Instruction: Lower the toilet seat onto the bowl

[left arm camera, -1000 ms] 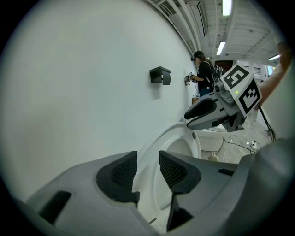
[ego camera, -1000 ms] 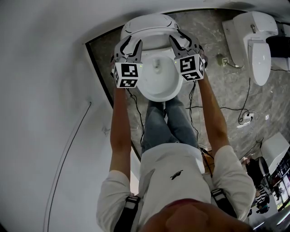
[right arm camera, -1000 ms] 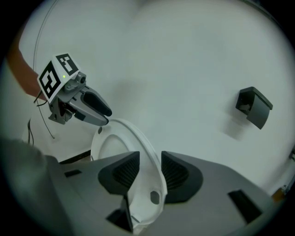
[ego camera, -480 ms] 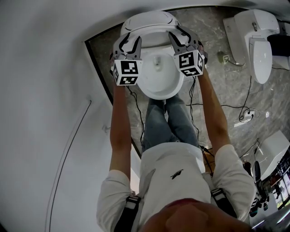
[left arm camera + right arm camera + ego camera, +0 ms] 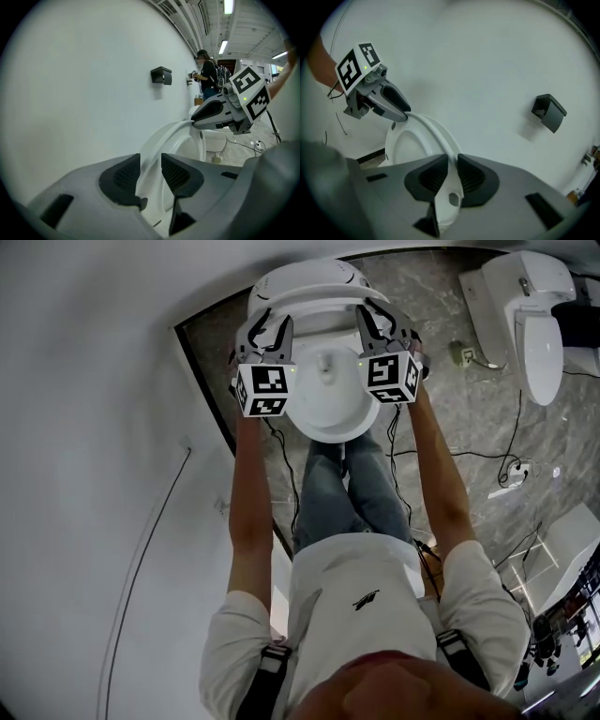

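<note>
Closest in, two forearms (image 5: 248, 484) reaching forward over the toilet bowl (image 5: 323, 418), one tool in each hand. On the left, the left hand-held gripper (image 5: 267, 329), clamped across the left rim of the toilet seat (image 5: 438, 136), a dark pad on either face. On the right, the right hand-held gripper (image 5: 375, 326), jaws just drawn in, gripping the opposite rim with white plastic pinched between the pads. Level with each other, neither nearer the seat than the other, both pointing forward and somewhat downward.

Right at the fingertips, the seat standing upright, leaning back against the lid (image 5: 309, 276), well clear of the bowl below and in front. Long axis running up and down, hinge at the bottom rear, free edge on top. Both grips on the upper curve of the flanks, so hinge below and behind them.

Judged next: swinging the top edge forward and down toward the person, both sides together, in an arc about the hinge. Uneven pull likely to twist the ring. Lowering not yet begun.

Farther off, a plain white wall (image 5: 94, 427) with a small dark box (image 5: 548, 112) mounted on it. Off to the right across the stone floor (image 5: 459, 409), a second toilet (image 5: 525, 315) and loose cables (image 5: 511, 442).
</note>
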Demonstrator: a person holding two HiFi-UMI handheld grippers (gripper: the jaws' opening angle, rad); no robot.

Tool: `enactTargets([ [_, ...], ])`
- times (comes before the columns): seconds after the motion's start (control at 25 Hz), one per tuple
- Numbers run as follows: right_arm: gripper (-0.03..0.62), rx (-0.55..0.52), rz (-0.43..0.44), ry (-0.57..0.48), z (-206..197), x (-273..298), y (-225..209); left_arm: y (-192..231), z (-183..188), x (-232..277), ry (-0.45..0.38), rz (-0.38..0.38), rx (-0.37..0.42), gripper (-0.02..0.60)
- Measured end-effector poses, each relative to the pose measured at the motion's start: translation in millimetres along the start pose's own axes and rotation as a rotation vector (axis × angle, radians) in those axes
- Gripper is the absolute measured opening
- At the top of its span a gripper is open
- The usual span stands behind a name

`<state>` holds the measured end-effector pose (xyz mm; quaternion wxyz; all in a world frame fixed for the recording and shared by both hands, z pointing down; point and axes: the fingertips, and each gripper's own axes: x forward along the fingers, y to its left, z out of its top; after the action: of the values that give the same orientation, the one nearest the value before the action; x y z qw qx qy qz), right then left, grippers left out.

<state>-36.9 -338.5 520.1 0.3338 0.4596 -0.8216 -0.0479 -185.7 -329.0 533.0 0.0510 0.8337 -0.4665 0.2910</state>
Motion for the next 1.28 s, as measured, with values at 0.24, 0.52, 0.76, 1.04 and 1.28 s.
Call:
enactTargets([
  [0.24,0.077,0.022,-0.014,-0.008,-4.8,-17.4,9.3,-11.6,-3.6,-10.4,-0.009,-0.017,-0.002,0.129],
  [0.52,0.078,0.039,-0.027,-0.001,-10.1,-31.5,17.4,-23.2,-8.9,-22.7,-0.017,-0.031,-0.002,0.127],
  [0.76,0.081,0.052,-0.027,0.003,-14.4,-41.5,22.3,-32.2,-12.1,-30.1,-0.017,-0.044,0.003,0.127],
  [1.04,0.083,0.063,-0.032,0.008,-20.2,-57.1,28.6,-45.3,-15.1,-41.9,-0.015,-0.057,0.011,0.129],
  [1.28,0.084,0.064,-0.029,0.013,-24.8,-68.2,36.8,-54.7,-20.8,-51.7,-0.016,-0.061,0.007,0.129],
])
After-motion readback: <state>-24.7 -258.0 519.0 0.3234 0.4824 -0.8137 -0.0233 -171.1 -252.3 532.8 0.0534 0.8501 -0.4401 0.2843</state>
